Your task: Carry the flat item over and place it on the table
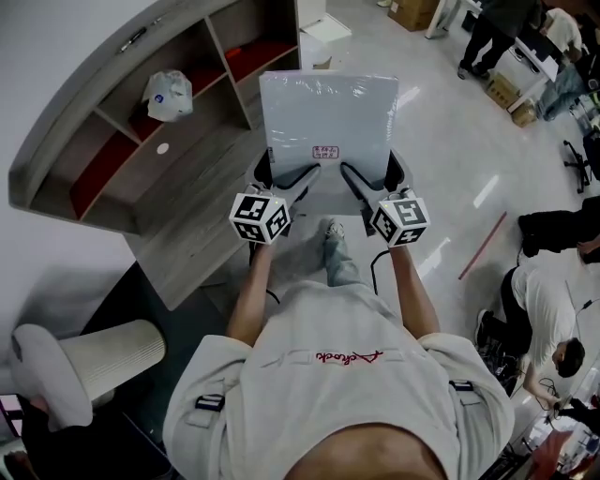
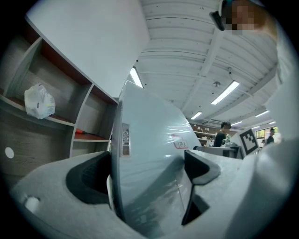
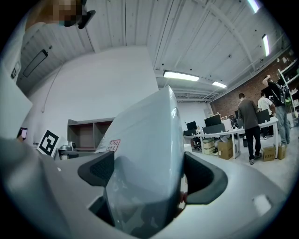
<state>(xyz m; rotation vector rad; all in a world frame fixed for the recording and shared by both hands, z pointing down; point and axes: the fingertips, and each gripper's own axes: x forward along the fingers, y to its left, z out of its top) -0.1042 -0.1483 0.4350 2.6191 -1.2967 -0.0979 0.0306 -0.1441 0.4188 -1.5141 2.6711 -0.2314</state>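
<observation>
A flat pale grey-blue panel (image 1: 326,117) wrapped in clear film, with a small red-printed sticker, is held level in front of me above the floor. My left gripper (image 1: 289,178) is shut on its near left edge and my right gripper (image 1: 372,180) on its near right edge. In the left gripper view the panel (image 2: 149,154) stands edge-on between the dark pads (image 2: 88,179). The right gripper view shows the same panel (image 3: 149,154) clamped between both pads (image 3: 201,175).
A grey wooden shelf unit (image 1: 141,131) with red inner boards stands at my left, with a white plastic bag (image 1: 169,94) in one bay. A white ribbed bin (image 1: 103,361) sits low left. People work at desks (image 1: 525,47) at far right; cardboard boxes (image 1: 412,11) lie beyond.
</observation>
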